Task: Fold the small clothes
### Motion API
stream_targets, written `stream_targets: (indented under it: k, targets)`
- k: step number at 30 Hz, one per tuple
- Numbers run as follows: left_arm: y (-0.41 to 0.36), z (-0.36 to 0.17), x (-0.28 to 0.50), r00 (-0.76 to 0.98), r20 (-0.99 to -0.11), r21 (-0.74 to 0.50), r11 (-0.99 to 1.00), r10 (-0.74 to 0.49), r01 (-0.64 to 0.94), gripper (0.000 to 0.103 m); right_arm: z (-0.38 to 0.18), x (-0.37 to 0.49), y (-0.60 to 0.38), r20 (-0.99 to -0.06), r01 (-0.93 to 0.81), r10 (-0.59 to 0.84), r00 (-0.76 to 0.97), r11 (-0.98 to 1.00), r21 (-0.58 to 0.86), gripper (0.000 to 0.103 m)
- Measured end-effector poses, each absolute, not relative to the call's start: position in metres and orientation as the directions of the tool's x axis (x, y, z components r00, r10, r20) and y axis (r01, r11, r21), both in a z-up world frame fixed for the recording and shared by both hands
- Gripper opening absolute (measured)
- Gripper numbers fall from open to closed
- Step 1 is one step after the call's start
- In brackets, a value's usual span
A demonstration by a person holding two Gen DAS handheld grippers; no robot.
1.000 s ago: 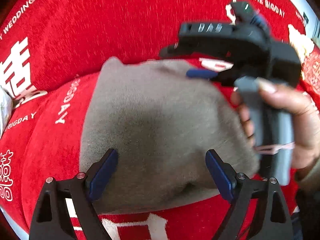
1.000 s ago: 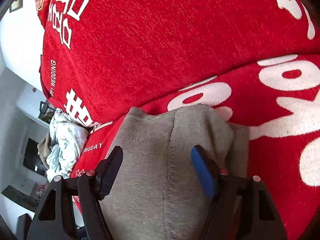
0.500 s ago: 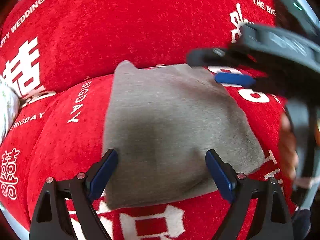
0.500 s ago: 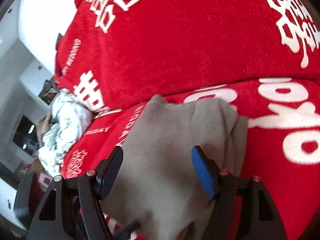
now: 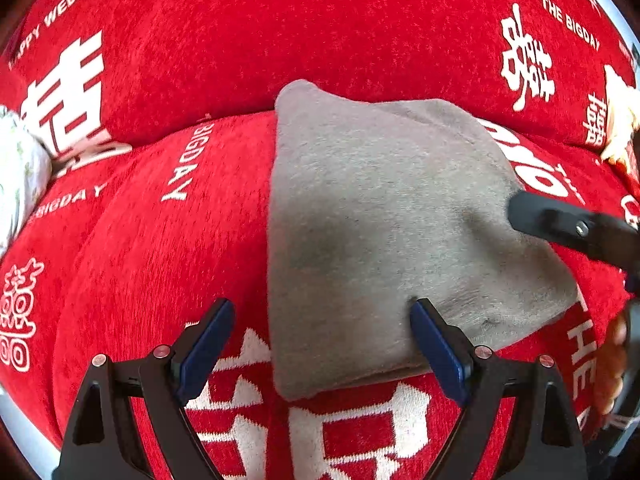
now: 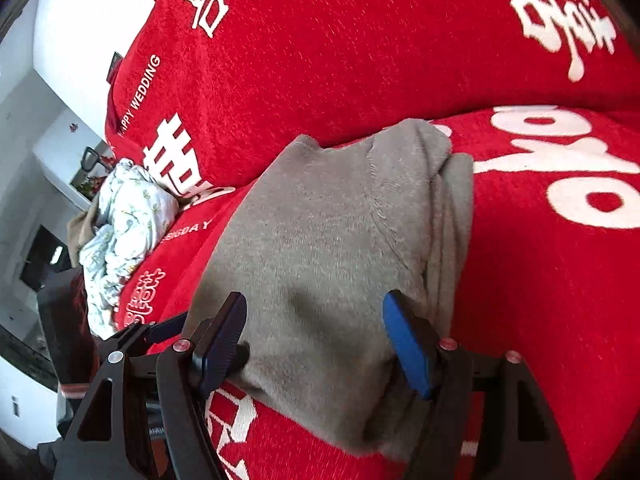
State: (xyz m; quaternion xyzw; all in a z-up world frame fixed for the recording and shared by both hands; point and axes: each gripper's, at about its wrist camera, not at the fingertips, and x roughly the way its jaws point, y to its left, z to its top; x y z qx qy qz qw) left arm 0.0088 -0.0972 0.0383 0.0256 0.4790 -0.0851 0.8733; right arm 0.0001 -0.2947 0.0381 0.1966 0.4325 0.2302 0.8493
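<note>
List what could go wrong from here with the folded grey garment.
1. The grey garment shows loose stacked layers at its right edge; a nudge from the open right gripper could spill them.
2. The left gripper straddles the garment's near left corner; closing might catch the red sofa cover too.

A folded grey garment [image 5: 384, 224] lies flat on a red sofa cover [image 5: 160, 264] printed with white lettering. The left tool [image 5: 320, 344] stands with its jaws wide apart at the garment's near edge, its right blue pad touching the cloth. The black right tool [image 5: 568, 228] reaches in from the right edge over the garment's right side.
</note>
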Motion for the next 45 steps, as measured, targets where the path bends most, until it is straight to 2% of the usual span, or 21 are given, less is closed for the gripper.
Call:
stream_targets:
  k: [3,6,9,10,11,15,22,33,45]
  targets:
    - [-0.092,0.038,0.010,0.532,-0.838,-0.043,0.985,-0.126,0.165,0.090,0.043,-0.010,-0.288,-0.626,-0.268,0.586,0.514,0.803,0.532,0.075]
    - [-0.093,0.035,0.012,0.521,-0.845,-0.030,0.983,-0.121,0.179,0.090,0.031,-0.011,-0.288,-0.688,-0.235,0.509,0.517,0.858,0.457,0.074]
    - [-0.089,0.039,0.010,0.524,-0.840,-0.042,0.980,-0.140,0.193,0.090,0.035,-0.019,-0.297,-0.671,-0.229,0.505,0.543,0.858,0.460,0.074]
    - [-0.086,0.042,0.010,0.530,-0.835,-0.049,0.979,-0.147,0.195,0.090,0.041,-0.023,-0.300,-0.675,-0.216,0.477,0.563,0.873,0.437,0.076]
    - [-0.082,0.047,0.012,0.536,-0.829,-0.060,0.979,-0.159,0.197,0.090,0.046,-0.025,-0.303,-0.683,-0.192,0.434,0.587,0.895,0.403,0.082]
    - [-0.072,0.058,0.027,0.532,-0.823,-0.118,0.975,-0.202,0.187,0.090,0.056,-0.022,-0.330,-0.675,-0.103,0.357,0.645,0.917,0.386,0.082]
    - [-0.071,0.067,0.061,0.525,-0.827,-0.118,0.975,-0.200,0.186,0.090,0.058,-0.002,-0.372,-0.702,0.048,0.296,0.647,0.904,0.425,0.082]
    - [-0.086,0.052,0.094,0.455,-0.846,-0.206,0.958,-0.277,0.200,0.090,0.039,0.037,-0.358,-0.713,0.048,0.362,0.601,0.873,0.485,0.082]
    - [-0.082,0.028,0.121,0.330,-0.826,-0.423,0.889,-0.458,0.174,0.090,0.009,0.071,-0.321,-0.718,0.028,0.461,0.521,0.832,0.555,0.083]
